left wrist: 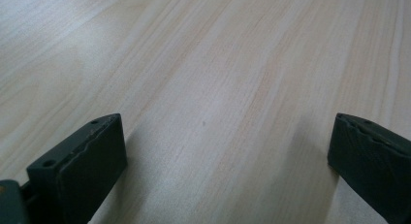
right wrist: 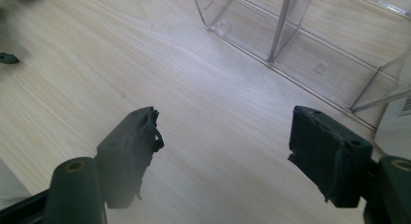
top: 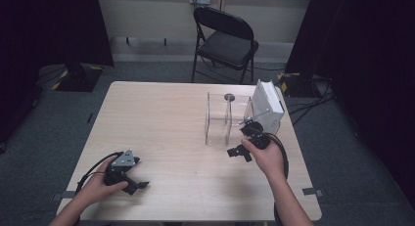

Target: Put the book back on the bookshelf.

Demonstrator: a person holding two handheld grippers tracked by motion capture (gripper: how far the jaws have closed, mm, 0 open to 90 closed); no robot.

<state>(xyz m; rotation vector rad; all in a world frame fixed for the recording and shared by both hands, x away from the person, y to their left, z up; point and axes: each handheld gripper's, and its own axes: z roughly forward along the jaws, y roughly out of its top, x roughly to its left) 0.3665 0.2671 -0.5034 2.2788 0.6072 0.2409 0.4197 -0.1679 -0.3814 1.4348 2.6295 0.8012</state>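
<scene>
Right gripper (top: 238,151) was held low over the table (top: 161,118), jaws standing well apart with nothing between them; bare wood lay in the gap in the right gripper view. The clear acrylic organizer (top: 226,119) stood just ahead of and slightly to the right of those jaws, upright, its divider splitting it into open compartments. The compartments seen past the jaws looked empty. A white box (top: 267,105) leaned tilted in or against the far-right end of the organizer, up and to the right of the gripper; whether it sat inside a compartment or merely rested on the wall could not be told. A small dark round item (top: 229,96) lay on the table beyond the organizer.

Judgement: the spread jaws, so near the organizer, suggested an approach toward the box or the organizer, not a grip.

Left gripper (top: 138,185) rested at the table's near-left corner, well apart from the organizer, jaws likewise wide with only tabletop between them. It looked parked, out of the other hand's way.

A folding chair (top: 225,37) stood behind the table.
</scene>
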